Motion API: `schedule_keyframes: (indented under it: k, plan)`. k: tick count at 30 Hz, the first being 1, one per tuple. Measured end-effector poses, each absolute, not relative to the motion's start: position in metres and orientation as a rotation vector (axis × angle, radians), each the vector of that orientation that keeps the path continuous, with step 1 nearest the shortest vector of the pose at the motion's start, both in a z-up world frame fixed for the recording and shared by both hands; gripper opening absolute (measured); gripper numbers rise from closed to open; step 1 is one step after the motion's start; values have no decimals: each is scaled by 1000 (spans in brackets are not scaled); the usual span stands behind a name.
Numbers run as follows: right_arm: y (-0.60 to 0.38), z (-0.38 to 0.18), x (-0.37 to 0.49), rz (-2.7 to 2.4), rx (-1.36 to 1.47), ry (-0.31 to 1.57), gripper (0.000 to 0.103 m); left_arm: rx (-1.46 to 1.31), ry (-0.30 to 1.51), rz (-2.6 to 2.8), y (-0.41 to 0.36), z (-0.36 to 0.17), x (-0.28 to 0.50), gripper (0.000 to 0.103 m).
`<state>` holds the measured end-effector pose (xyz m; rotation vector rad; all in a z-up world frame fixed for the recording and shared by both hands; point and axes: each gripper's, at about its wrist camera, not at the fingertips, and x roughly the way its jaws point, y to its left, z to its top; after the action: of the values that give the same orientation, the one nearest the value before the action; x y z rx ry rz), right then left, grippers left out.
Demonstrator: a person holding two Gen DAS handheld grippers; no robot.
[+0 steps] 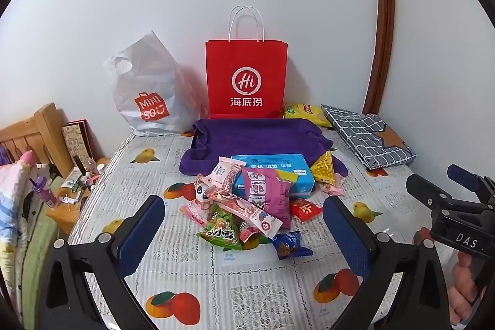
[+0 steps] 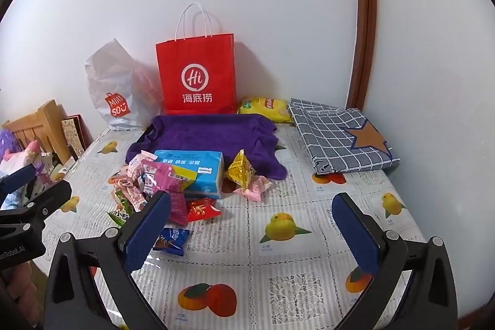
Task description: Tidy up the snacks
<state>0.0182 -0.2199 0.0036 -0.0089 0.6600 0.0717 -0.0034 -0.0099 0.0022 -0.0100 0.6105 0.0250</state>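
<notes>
The left gripper (image 1: 244, 232) sits low in the frame with its two blue pads spread wide apart and nothing between them. Just past it, in the middle of the frame, lies the snack pile (image 1: 247, 200) on the fruit tablecloth (image 1: 263, 293). In the pile a pink packet (image 1: 267, 190) leans on a blue tissue pack (image 1: 272, 172), a green packet (image 1: 221, 229) and a small blue packet (image 1: 289, 243) lie at the near edge, and a red packet (image 1: 304, 209) lies to the right. Behind the pile is a purple towel (image 1: 256, 135), and behind that a red paper bag (image 1: 246, 79) stands upright by the wall. The right gripper (image 2: 250, 232) is spread wide too and holds nothing, with the pile at its left pad
</notes>
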Motion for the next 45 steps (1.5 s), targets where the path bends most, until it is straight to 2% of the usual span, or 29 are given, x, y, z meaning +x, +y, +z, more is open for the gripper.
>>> schedule_keyframes:
  k: [45]
  plan:
    - [-208,11,8,110,-34,628,103,-22,587,77,-1,6,-9,103]
